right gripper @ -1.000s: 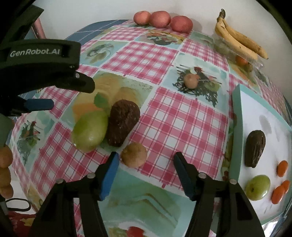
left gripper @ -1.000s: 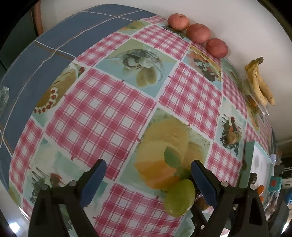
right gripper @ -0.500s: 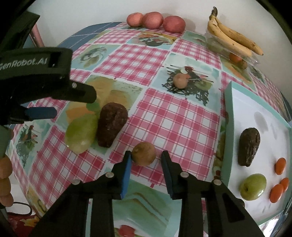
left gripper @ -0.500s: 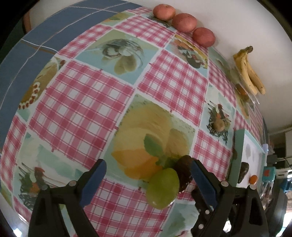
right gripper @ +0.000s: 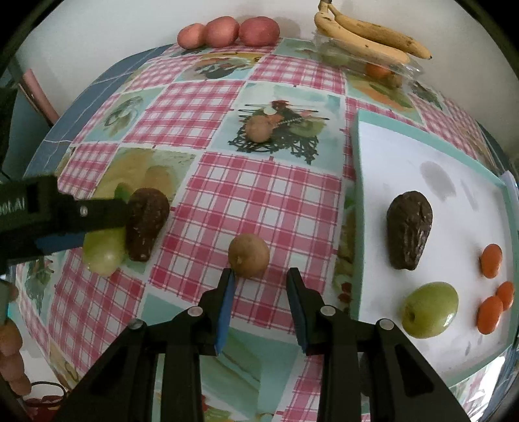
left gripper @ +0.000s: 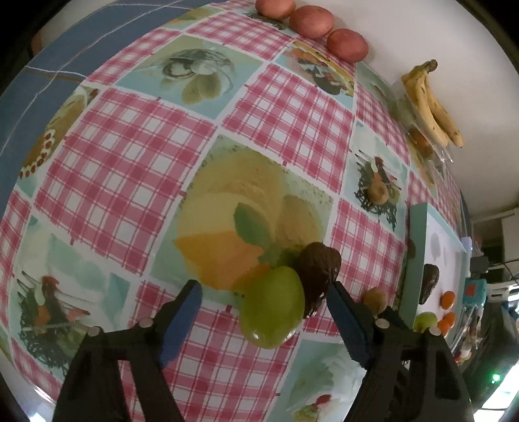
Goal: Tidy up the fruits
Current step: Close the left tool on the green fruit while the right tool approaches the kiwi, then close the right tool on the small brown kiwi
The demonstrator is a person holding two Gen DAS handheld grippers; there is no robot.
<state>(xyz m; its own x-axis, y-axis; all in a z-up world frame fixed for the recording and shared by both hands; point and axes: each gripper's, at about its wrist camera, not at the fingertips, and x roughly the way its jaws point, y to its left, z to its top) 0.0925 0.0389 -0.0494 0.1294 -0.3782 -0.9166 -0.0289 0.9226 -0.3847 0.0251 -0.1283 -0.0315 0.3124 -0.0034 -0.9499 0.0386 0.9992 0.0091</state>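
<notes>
Since half a second ago your right tongs [right gripper: 259,276] have spread apart again, and the small brown round fruit [right gripper: 248,255] they were pinching now lies free on the desk [right gripper: 259,194], just ahead of the left blue pad, not between the two. Your left tongs [left gripper: 264,298] have come forward onto the green fruit [left gripper: 273,310], which now lies between their wide-open jaws and leans against the dark brown avocado [left gripper: 318,276]; neither pad presses it yet.

You appear to be at the picking stage: loose fruit on the checked cloth waits to join its kind on the white tray [right gripper: 405,155], where another dark avocado [right gripper: 409,229], a green fruit [right gripper: 429,309] and three small orange fruits [right gripper: 490,260] already lie. The next move calls for centring each pair of tongs on its own fruit before closing. On the left, mind that the avocado touches the green fruit and may be caught or nudged by the right-hand pad.

Far back, three red apples [right gripper: 227,31] and a bunch of bananas [right gripper: 369,37] lie by the wall. What lies under the bananas in the clear package is hard to make out. From the right wrist, the left tongs' arm hides part of the green fruit, and the tray's far edge is cut off.
</notes>
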